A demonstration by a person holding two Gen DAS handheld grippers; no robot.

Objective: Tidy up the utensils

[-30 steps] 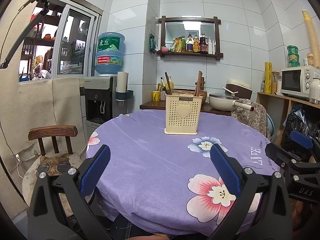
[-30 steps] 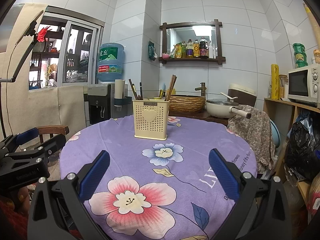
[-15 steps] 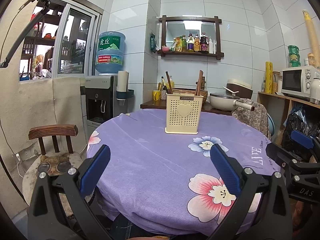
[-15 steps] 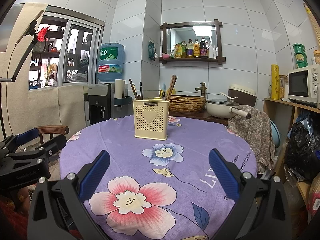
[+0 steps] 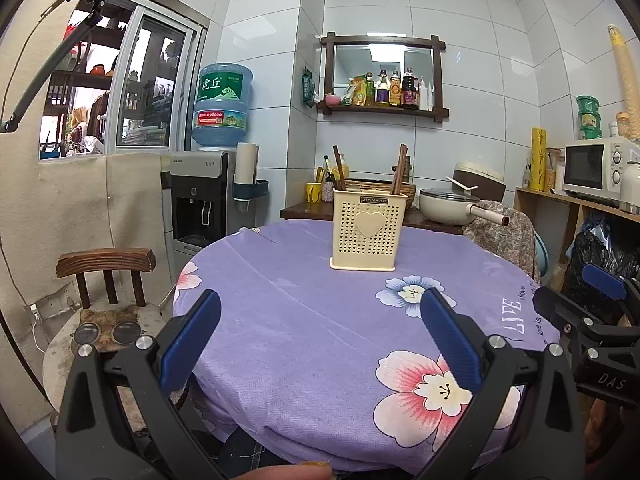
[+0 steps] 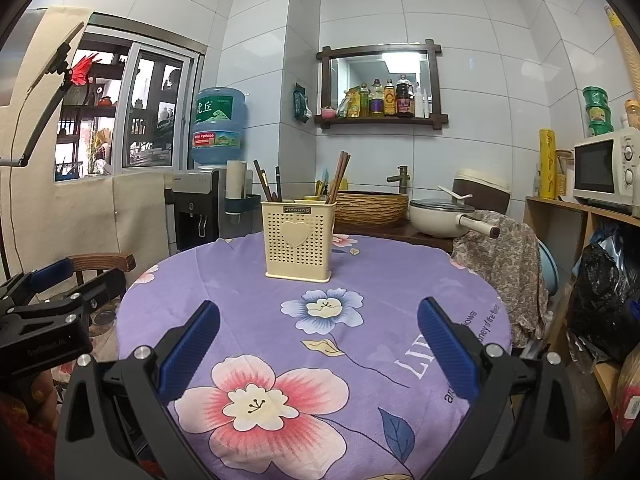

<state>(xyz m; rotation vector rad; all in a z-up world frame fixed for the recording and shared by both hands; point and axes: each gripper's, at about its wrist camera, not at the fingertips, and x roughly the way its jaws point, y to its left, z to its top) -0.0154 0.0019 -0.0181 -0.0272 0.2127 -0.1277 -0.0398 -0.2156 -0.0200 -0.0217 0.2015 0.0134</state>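
A cream perforated utensil holder [image 5: 368, 234] with a heart on its front stands upright at the far middle of a round table under a purple flowered cloth [image 5: 320, 320]. It also shows in the right wrist view [image 6: 298, 240]. Dark chopsticks [image 5: 339, 168] stick up from its left and right compartments, and show in the right wrist view [image 6: 340, 176]. My left gripper [image 5: 320, 332] is open and empty over the near table edge. My right gripper [image 6: 318, 336] is open and empty over the cloth. Each gripper shows at the edge of the other's view.
A wooden chair [image 5: 106, 276] with a cat cushion stands left of the table. A water dispenser [image 5: 204, 200] stands behind it. A side counter behind the table holds a wicker basket [image 6: 370, 208] and a white pan [image 6: 444, 216]. A shelf with a microwave [image 5: 596, 172] stands at the right.
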